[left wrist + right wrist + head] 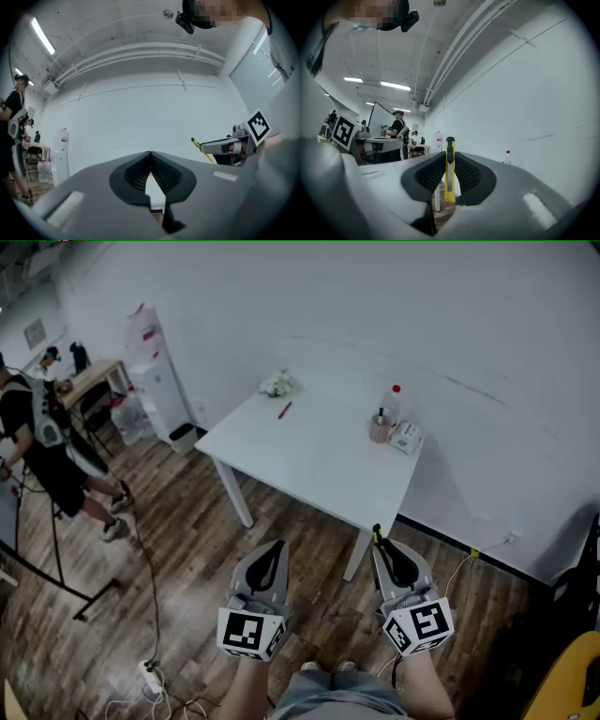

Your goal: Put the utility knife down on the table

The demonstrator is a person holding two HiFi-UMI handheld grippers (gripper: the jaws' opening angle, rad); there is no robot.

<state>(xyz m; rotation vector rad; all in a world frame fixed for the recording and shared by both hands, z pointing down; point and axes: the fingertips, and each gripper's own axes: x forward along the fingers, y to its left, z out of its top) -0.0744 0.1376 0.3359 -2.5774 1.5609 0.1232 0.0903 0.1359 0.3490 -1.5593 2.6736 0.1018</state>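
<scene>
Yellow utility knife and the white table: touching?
Apart. The head view shows the yellow utility knife clamped in the right tool, above the wood floor, short of the white table. The right gripper view shows the jaws closed on it.

A sparse lab or test room: bare white walls, dark wood-plank floor (187, 549), one plain white square table (309, 460), a white water dispenser (155, 381), exposed ceiling pipes (140, 50) and tube lights (396, 86) (a white power strip (150, 673) lies on the planks).

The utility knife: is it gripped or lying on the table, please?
Gripped: the right gripper clamps the utility knife between its jaws.
</scene>
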